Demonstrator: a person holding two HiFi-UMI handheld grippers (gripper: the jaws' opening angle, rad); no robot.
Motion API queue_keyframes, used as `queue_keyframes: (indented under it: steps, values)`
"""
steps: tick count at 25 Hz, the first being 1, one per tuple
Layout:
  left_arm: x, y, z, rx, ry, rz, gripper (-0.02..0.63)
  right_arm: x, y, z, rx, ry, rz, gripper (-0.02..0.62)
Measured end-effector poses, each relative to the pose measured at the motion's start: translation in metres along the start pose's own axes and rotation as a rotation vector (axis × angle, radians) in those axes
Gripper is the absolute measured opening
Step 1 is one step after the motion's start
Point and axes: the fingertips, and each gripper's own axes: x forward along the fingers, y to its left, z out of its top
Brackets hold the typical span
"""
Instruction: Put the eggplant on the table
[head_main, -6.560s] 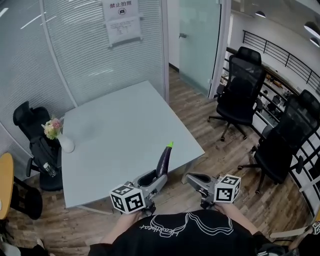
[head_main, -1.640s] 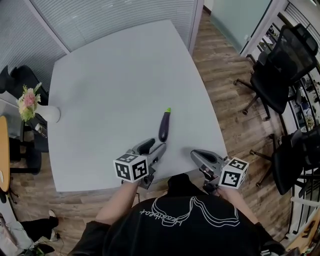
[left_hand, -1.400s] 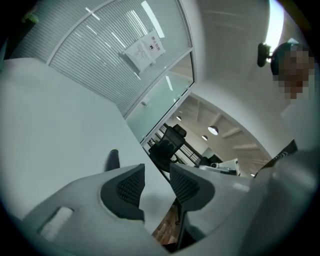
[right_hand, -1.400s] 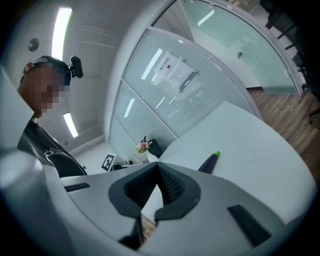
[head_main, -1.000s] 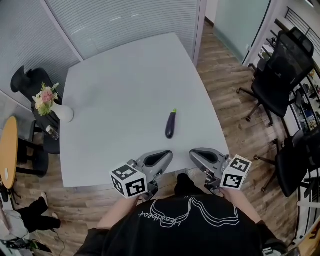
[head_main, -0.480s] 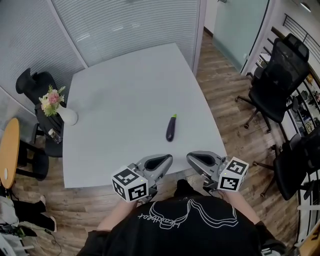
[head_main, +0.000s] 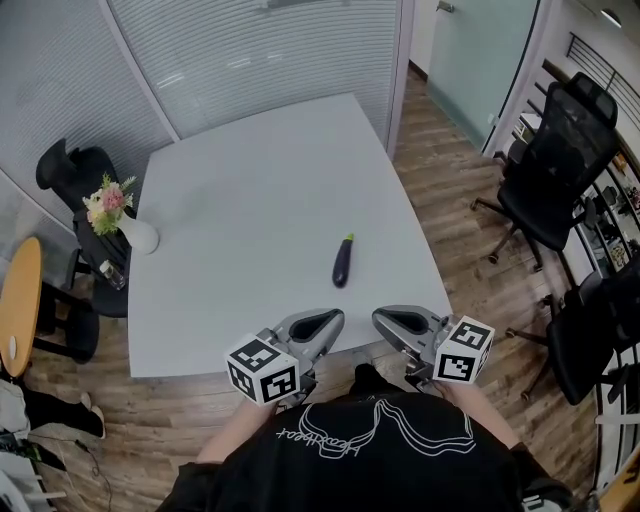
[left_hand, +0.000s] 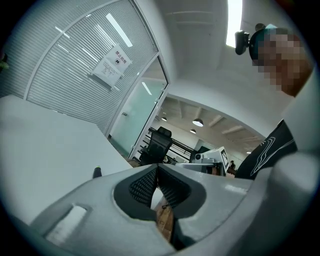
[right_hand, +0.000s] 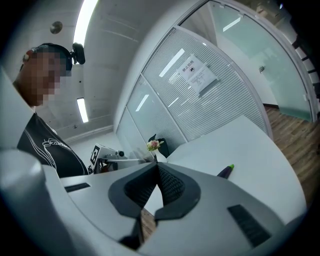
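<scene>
I find the eggplant (head_main: 342, 265) lying flat on the pale grey table (head_main: 240, 190), towards its near right edge: dark purple, slender, green stem end pointing away from me.

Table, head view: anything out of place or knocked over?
Nothing stands out. The eggplant lies flat on the table, inside its edges, and the flower vase stands upright at its left corner.
</scene>
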Motion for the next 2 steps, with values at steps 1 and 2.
queue_keyframes:
  steps: [1, 2]
  values:
    - [0.0010, 0.0010, 0.0002, 0.001, -0.001, 0.003, 0.017, 0.0004, -0.0012, -0.0002, 0.001, 0.002, 0.001, 0.009]
    - [0.0020, 0.0020, 0.0003, 0.001, -0.001, 0.007, 0.017, 0.0008, -0.0025, -0.0004, 0.002, 0.004, 0.002, 0.008]
